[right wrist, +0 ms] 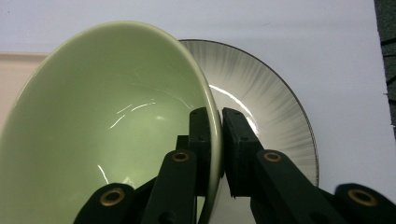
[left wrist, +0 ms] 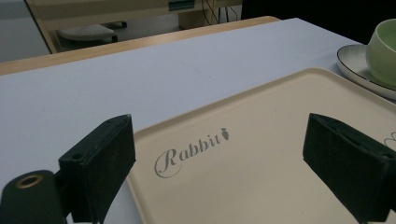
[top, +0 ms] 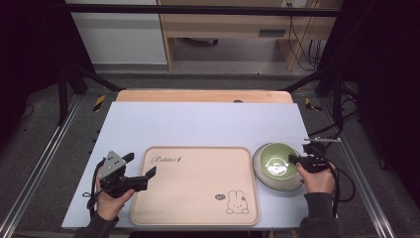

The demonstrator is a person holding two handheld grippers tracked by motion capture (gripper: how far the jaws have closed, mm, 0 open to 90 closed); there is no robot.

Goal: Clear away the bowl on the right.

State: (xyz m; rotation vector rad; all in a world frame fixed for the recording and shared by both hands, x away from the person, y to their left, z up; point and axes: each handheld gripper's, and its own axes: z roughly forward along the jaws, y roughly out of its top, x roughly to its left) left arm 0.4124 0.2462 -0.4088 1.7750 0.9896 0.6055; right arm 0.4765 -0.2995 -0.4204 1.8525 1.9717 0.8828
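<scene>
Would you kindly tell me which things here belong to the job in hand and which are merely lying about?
In hand:
- glossy pale green bowl, its rim clamped by the right tongs
- white ribbed plate with dark rim under the bowl
- beige rectangular "Rabbit" tray, beside the plate

Lying about:
- left tongs, open over the tray's edge
- wooden furniture behind the table

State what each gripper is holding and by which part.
The right gripper clamps the green bowl by its rim, one jaw inside, one outside. The left gripper holds nothing, open over the tray.
</scene>
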